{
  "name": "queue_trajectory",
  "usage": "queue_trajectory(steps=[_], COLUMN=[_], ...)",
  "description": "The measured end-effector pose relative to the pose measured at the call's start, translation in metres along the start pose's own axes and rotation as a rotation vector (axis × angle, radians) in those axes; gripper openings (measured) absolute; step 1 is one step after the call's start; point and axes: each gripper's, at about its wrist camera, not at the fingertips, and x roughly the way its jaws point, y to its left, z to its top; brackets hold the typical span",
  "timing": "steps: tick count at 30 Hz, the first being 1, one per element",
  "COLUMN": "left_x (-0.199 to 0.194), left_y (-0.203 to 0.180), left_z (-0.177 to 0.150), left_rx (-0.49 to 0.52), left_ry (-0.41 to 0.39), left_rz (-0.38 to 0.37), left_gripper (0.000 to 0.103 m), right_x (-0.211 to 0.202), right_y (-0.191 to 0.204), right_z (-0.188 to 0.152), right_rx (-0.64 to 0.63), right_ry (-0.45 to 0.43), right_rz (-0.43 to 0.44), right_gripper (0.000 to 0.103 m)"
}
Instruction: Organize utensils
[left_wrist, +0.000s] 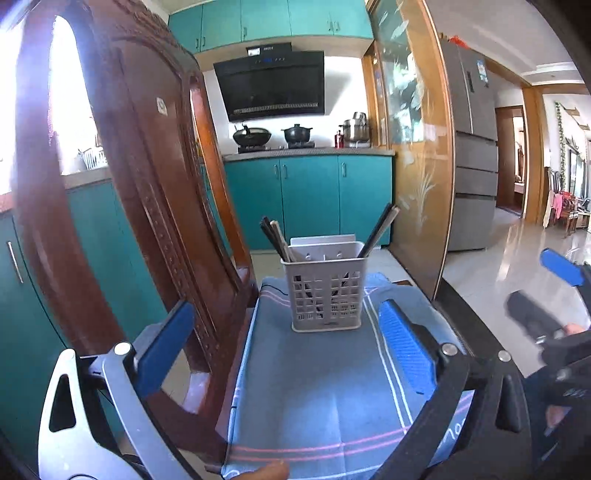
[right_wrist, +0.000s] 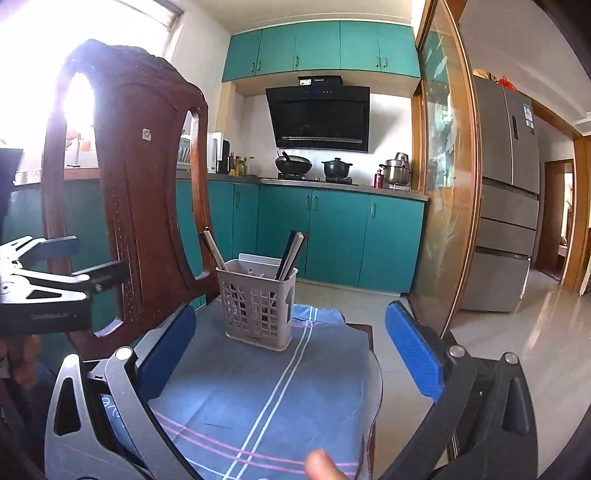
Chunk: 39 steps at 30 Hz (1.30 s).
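A grey slotted utensil holder stands upright on a blue striped cloth at the far end of a wooden chair seat. Several dark and pale chopsticks lean out of it on the left side and on the right side. It also shows in the right wrist view, with its chopsticks. My left gripper is open and empty, back from the holder. My right gripper is open and empty, just short of the holder. The right gripper also shows at the right edge of the left wrist view.
The carved wooden chair back rises close on the left. A glass sliding door with a wooden frame stands on the right, a grey fridge behind it. Teal cabinets and a stove with pots lie beyond. A fingertip shows at the bottom edge.
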Motion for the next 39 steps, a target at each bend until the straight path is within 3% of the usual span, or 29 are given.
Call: queue_trajectory(steps=[8,15,39], left_x=[-0.027,-0.035,-0.033], left_y=[0.006,0.007,-0.001], left_z=[0.003,0.006,0.008], left_rx=[-0.002,-0.014,-0.019], left_ry=[-0.028,-0.054,-0.037], left_rz=[0.052,0.041,0.005], left_gripper=[0.100,0.100,0.100], right_x=[-0.015,-0.019,-0.016], right_y=[0.008,0.005,0.001], right_z=[0.004,0.007,0.005], right_rx=[0.010,0.026,0.039], right_ry=[-0.017,-0.020,-0.010], right_rz=[0.011,0.011,0.021], right_gripper=[0.100,0.100,0.100])
